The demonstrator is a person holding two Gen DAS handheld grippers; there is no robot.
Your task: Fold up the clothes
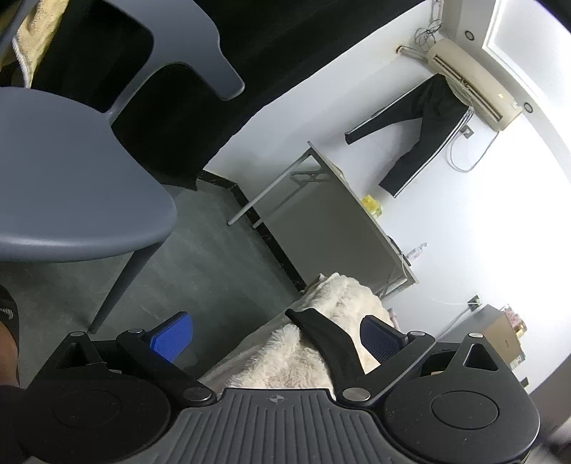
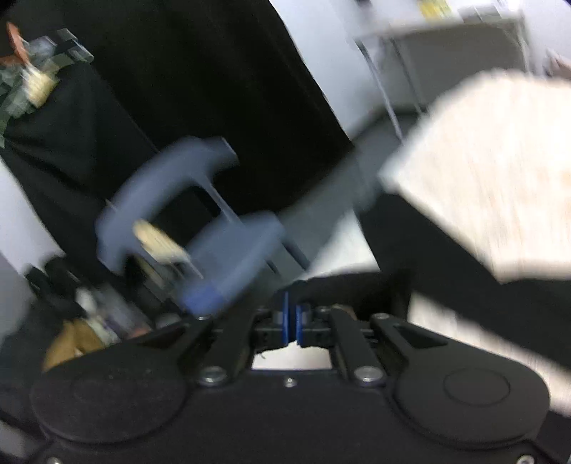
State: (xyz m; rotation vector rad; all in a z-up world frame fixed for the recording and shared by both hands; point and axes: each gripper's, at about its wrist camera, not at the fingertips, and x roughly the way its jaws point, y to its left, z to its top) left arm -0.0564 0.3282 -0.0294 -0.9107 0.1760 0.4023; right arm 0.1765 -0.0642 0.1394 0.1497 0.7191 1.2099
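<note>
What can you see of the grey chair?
The chair is matte blue-grey, plastic by the look: a rounded seat, a curved backrest with open cutouts and tapered legs. It stands upright on the dark grey floor, in front of black drapery. A beige fuzzy cloth shows at its backrest; contact is unclear. The right view of it is motion-blurred.

A lived-in room: wall air conditioner [image 1: 474,84], folding table [image 1: 342,207], chair [image 1: 71,171].

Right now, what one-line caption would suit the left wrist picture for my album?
Open left gripper poised over a fluffy cream garment with black trim, grey chair alongside.
</note>
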